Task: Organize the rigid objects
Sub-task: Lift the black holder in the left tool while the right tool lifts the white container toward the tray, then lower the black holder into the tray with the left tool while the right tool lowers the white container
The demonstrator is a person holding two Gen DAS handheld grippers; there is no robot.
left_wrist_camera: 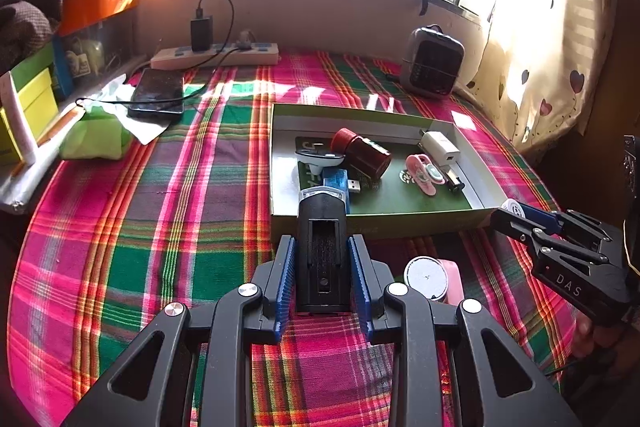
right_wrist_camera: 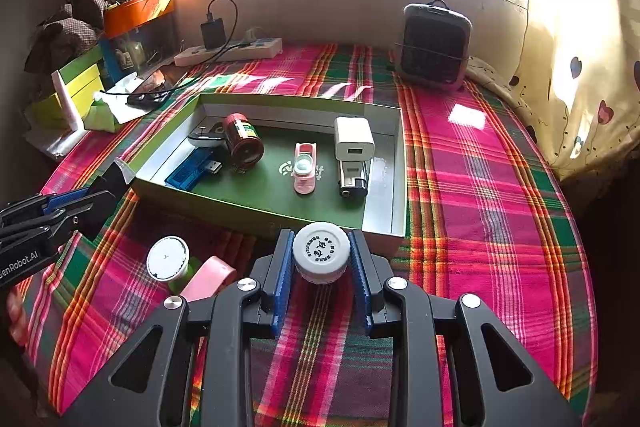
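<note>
Left gripper clamps a black flashlight, right gripper a white bottle; green tray blocks twelve o'clock.

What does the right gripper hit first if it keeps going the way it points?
Probably the box's near wall: the right gripper, shut on a white bottle, sits just before it. Depth unclear; it might clear the rim.

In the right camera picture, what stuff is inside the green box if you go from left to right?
Blue USB stick → red jar → pink case → white charger.
</note>
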